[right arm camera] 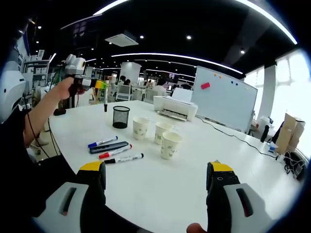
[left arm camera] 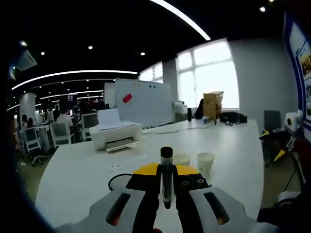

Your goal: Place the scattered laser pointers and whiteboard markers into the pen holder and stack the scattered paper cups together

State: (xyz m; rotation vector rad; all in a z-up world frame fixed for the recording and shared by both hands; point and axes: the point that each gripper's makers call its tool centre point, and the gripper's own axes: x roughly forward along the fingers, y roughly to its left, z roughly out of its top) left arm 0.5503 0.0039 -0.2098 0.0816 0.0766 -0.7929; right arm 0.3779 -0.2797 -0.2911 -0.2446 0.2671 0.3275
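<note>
My left gripper (left arm camera: 166, 187) is shut on a whiteboard marker (left arm camera: 166, 165) with a black cap, held upright between the jaws. In the right gripper view a hand holds that left gripper (right arm camera: 98, 85) above the table, the marker (right arm camera: 105, 101) hanging to the left of and above the black mesh pen holder (right arm camera: 121, 117). My right gripper (right arm camera: 155, 191) is open over the near table with nothing between its jaws. A blue marker (right arm camera: 102, 142), a dark laser pointer (right arm camera: 110, 147), a red marker (right arm camera: 115, 152) and a black-capped marker (right arm camera: 125, 158) lie on the table. Three paper cups (right arm camera: 170, 144) stand apart.
A white printer (right arm camera: 175, 108) and a whiteboard (right arm camera: 226, 99) stand at the far side of the white table (right arm camera: 160, 179). Two cups (left arm camera: 205, 164) and a black arc that may be the holder's rim (left arm camera: 116, 180) lie past my left jaws. Office chairs and people fill the background.
</note>
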